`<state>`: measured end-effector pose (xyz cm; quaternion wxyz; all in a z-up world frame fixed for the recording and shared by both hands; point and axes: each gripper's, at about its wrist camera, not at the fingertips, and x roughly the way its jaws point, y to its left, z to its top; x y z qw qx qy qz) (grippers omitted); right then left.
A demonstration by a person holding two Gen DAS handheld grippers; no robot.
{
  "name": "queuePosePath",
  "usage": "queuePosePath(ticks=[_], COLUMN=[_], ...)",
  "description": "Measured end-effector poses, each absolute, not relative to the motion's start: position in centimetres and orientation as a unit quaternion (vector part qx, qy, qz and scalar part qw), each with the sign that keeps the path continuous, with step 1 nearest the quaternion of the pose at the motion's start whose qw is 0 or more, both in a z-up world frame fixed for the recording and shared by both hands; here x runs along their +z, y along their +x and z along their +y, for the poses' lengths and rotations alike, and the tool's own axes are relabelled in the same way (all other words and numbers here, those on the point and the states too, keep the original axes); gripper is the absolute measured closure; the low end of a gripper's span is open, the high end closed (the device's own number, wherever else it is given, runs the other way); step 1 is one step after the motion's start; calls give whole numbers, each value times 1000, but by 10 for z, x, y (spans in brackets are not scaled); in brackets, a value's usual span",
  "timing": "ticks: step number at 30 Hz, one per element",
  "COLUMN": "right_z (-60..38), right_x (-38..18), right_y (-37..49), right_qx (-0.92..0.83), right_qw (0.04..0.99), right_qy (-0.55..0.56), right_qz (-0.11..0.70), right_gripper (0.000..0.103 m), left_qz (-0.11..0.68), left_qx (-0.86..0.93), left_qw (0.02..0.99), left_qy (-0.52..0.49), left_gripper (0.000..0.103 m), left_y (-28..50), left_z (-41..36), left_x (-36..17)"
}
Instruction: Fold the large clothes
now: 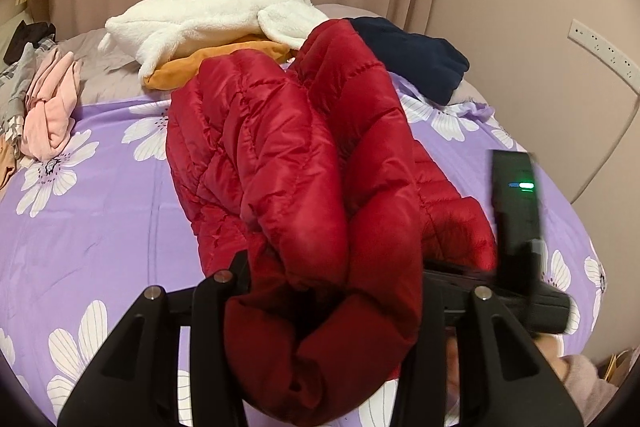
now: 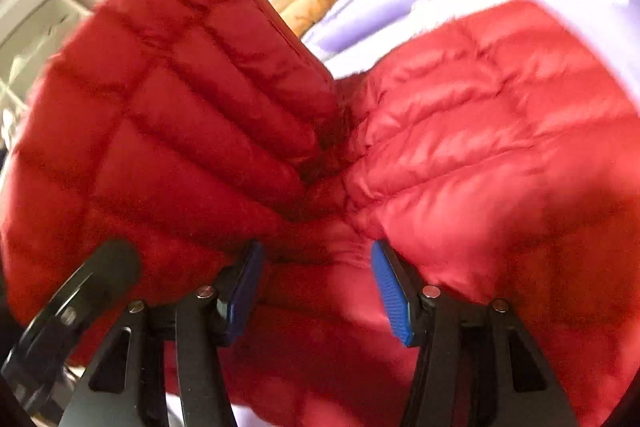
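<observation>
A red quilted puffer jacket (image 1: 280,147) lies bunched on the purple flowered bedsheet (image 1: 100,195). My left gripper (image 1: 324,291) is shut on a thick fold of the jacket, which bulges between its black fingers and hides the tips. The right gripper (image 1: 516,227) shows at the right of the left wrist view, at the jacket's right edge. In the right wrist view the jacket (image 2: 460,147) fills the frame, and my right gripper (image 2: 316,259) has its blue pads (image 2: 390,291) pressed into a gathered fold of it. The image is motion-blurred.
At the far end of the bed lie a white fleece garment (image 1: 208,19), an orange garment (image 1: 208,63) and a navy garment (image 1: 416,55). Pink clothes (image 1: 52,103) are piled at the left edge. Curtains and a wall stand behind.
</observation>
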<state>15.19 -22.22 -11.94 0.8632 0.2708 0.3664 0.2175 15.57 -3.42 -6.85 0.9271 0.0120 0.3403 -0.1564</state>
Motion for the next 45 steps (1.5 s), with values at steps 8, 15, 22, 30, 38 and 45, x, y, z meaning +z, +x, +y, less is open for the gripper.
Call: queuePosePath(ticks=[8, 15, 22, 30, 38, 45], right_z=[-256, -267, -272, -304, -346, -292], right_x=[-94, -110, -130, -131, -111, -60], right_y=[100, 93, 99, 85, 95, 141], right_qx=[105, 83, 100, 135, 253, 298], right_qw=[922, 916, 904, 880, 805, 811], right_qy=[171, 167, 193, 284, 445, 354], right_qz=[332, 355, 368, 355, 301, 357], right_gripper=[47, 54, 54, 52, 17, 15], left_qz=[344, 355, 365, 365, 358, 353], left_qx=[-153, -164, -189, -203, -217, -223], left_qw=[926, 920, 911, 908, 904, 902], left_qy=[7, 3, -18, 40, 91, 114], left_gripper=[60, 60, 58, 52, 42, 39], left_y=[156, 158, 160, 156, 148, 146], left_z=[-38, -46, -51, -82, -95, -97], left_x=[-71, -74, -80, -91, -101, -104])
